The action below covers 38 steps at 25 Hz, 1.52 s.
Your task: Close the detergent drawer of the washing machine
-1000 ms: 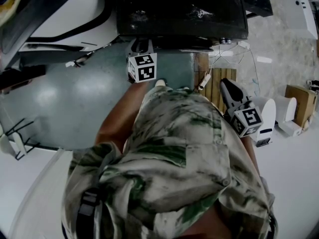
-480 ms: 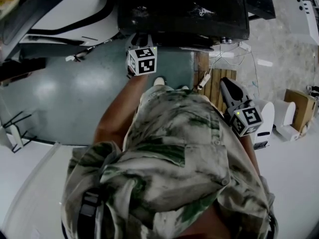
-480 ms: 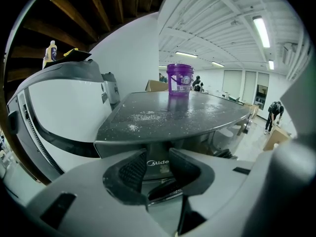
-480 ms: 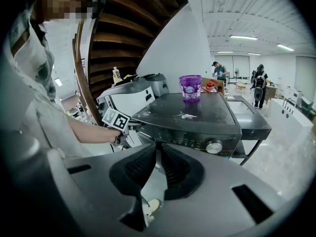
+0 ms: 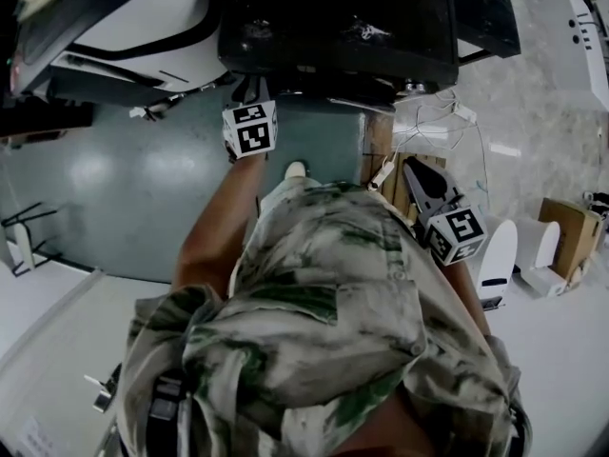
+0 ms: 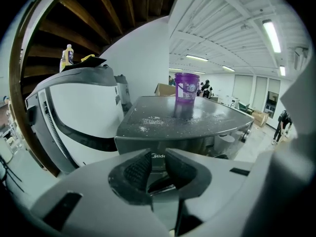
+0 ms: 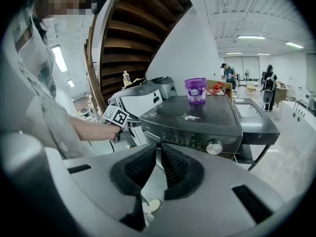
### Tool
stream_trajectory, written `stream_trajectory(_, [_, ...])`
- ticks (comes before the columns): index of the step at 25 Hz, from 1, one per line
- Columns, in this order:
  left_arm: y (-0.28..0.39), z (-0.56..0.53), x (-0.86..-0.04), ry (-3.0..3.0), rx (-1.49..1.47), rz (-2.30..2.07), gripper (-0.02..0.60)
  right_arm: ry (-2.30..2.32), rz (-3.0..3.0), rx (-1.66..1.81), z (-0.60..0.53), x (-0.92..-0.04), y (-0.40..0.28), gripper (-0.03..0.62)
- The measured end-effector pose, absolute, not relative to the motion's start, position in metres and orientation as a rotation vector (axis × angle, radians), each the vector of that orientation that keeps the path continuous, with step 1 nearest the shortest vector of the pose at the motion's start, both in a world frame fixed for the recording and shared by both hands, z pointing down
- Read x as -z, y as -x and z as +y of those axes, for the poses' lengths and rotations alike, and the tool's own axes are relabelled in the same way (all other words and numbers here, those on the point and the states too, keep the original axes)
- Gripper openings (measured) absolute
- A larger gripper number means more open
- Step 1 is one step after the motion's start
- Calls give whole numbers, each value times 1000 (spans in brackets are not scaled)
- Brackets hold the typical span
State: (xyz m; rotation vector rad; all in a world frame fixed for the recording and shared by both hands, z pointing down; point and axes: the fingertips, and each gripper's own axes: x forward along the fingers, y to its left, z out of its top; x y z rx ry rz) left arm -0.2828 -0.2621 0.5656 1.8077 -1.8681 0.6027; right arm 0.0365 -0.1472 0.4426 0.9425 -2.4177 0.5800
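The dark washing machine (image 5: 333,27) fills the top of the head view. Its front panel with the knob (image 7: 214,147) shows in the right gripper view, and the detergent drawer front (image 7: 150,132) at the panel's left end looks flush with it. My left gripper (image 5: 249,91) hovers just before the machine's front left corner. Its jaws (image 6: 158,169) have just been closing; a gap still shows between the pads and nothing is in it. My right gripper (image 5: 411,169) hangs further right, away from the machine. Its pads (image 7: 157,169) meet at the tips, holding nothing.
A purple cup (image 7: 196,90) stands on the machine's lid among scattered powder. A white and grey machine (image 6: 79,117) with bottles on top stands to the left. Wooden slats (image 5: 404,165), cables and a cardboard box (image 5: 569,227) lie on the floor at the right.
Both grippers have shifted a little to the left in the head view. The left marker cube sits closer to the machine's front left corner than a second ago.
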Motion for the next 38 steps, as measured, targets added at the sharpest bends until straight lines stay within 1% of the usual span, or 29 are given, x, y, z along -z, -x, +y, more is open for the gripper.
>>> stream_trajectory(1, [281,-254,-561,-1796,-598,-1883,87,-930,-2434,-574,-146,-441,-41,54])
stream_trajectory(3, [275,-238,-550,-1776,-591,-1911,64,-899,-2460,-578,-144,-439,-48,52])
stream_trajectory(6, [261,-210,-535,-1763,-556,-1929,43,-834,-2489,-581,-135,-438,-59,51])
stream_trajectory(10, [222,-174,-510,-1840,-440,-1856,35,-740,-2538,-569,-126,-438,-70,48])
stream_trajectory(17, [136,-110,-474,-1944,-333,-1680,28,-530,-2576,-562,-101,-451,-93,43])
stream_trajectory(22, [78,-60,-460,-2017,-327,-1563,25,-439,-2601,-552,-84,-458,-107,40])
stream_trajectory(27, [34,-24,-453,-2072,-347,-1437,25,-369,-2639,-527,-66,-451,-111,37])
stream_trajectory(32, [14,-8,-448,-2107,-366,-1386,25,-354,-2656,-491,-56,-443,-118,32])
stream_trajectory(38, [17,-2,-438,-2106,-351,-1412,25,-307,-2659,-453,-47,-434,-109,25])
